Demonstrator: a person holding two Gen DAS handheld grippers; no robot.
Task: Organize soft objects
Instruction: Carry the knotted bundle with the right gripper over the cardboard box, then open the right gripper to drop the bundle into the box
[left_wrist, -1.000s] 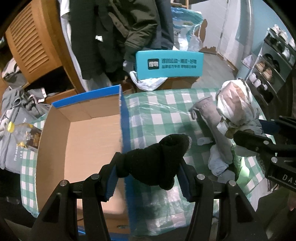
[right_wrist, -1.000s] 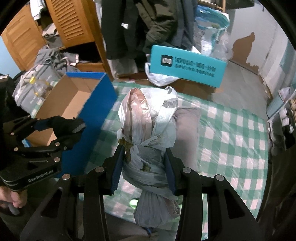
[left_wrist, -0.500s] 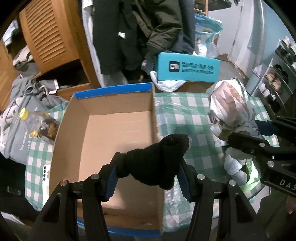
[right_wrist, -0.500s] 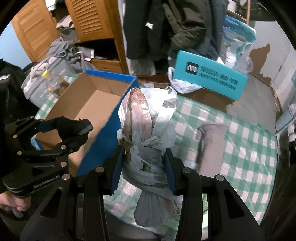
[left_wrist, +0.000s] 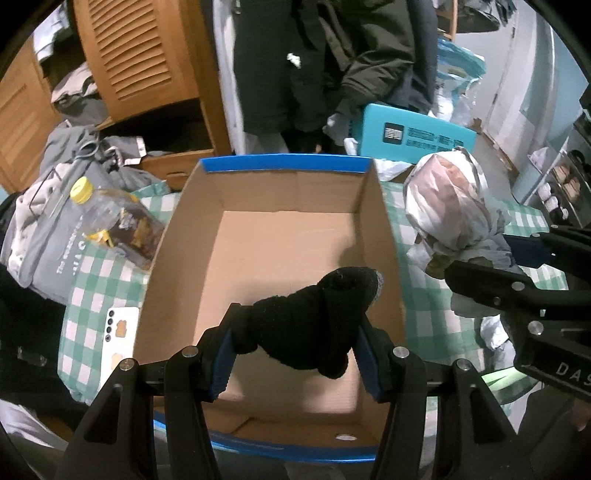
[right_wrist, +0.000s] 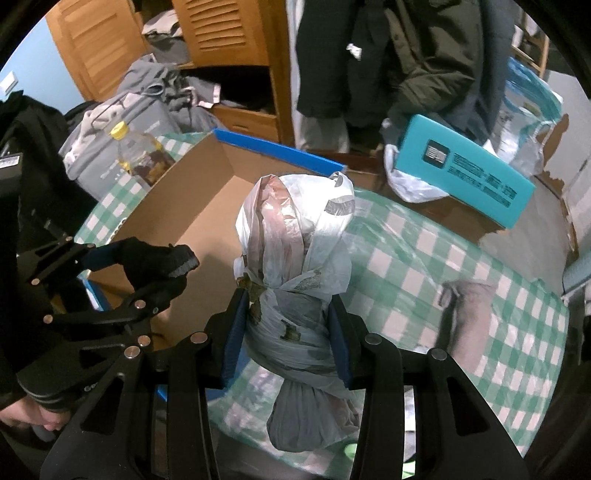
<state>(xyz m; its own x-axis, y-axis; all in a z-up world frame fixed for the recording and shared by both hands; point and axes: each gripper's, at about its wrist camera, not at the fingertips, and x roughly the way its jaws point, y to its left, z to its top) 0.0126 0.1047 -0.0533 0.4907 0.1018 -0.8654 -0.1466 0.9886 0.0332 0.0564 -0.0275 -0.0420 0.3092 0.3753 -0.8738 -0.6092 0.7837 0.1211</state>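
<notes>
1. We are holding a black sock (left_wrist: 314, 325) in the left gripper (left_wrist: 295, 354); its blue pads are pressing on the sock from both sides, the jaws partly closed on it, above the near part of the box (left_wrist: 258, 251).
2. We are holding a knotted plastic bag (right_wrist: 295, 258) in the right gripper (right_wrist: 286, 339); its pads are squeezing the bag's narrow waist, and the bag's bulging top is standing up above the jaws, beside the box's right wall.
3. The box is an open cardboard one with a blue outer rim, and it is sitting on a table (right_wrist: 424, 266) covered with a green-and-white checked cloth under clear plastic.
4. To the left of the box a white phone (left_wrist: 118, 332) is lying on the cloth, and further back a bottle (left_wrist: 110, 218) with a yellow cap is lying against a heap of grey clothes (left_wrist: 55, 206).
5. On the right part of the table a grey cloth item (right_wrist: 469, 310) is lying flat, well apart from the box.
6. Beyond the table's far edge a teal carton (right_wrist: 465, 170) is resting tilted over a white plastic bag.
7. Behind that, dark coats (left_wrist: 332, 55) are hanging, with a louvred wooden wardrobe (left_wrist: 140, 55) to their left.
8. At the far right, in the left wrist view, a shoe rack (left_wrist: 565, 177) is standing against a pale blue wall.
</notes>
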